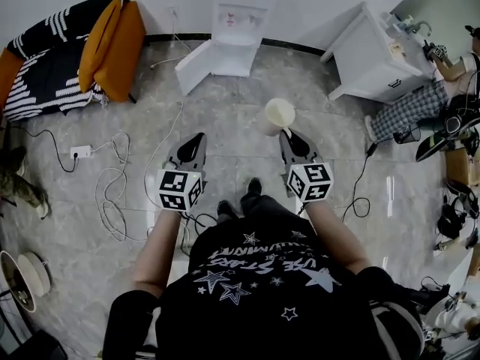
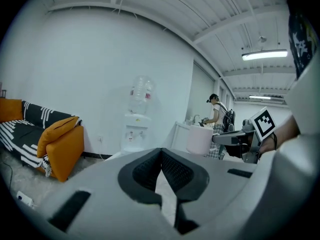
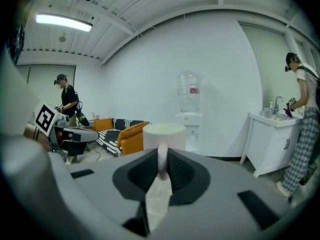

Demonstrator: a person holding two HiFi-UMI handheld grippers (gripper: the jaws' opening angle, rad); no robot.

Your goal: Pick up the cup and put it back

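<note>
Standing upright, cup sits in right gripper.

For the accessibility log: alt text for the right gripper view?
Right tongs clamp the handle of a cream cup, held upright. Behind it: a water dispenser, an orange sofa and a person at a white sink cabinet.

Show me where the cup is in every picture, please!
Head view: cup above the middle, right at the right gripper's tip.
Left gripper view: cup right of the middle, held out sideways.
Right gripper view: cup dead centre, handle pinched between the jaws.
Shared landmark: the white water dispenser by the wall, in all three.
</note>
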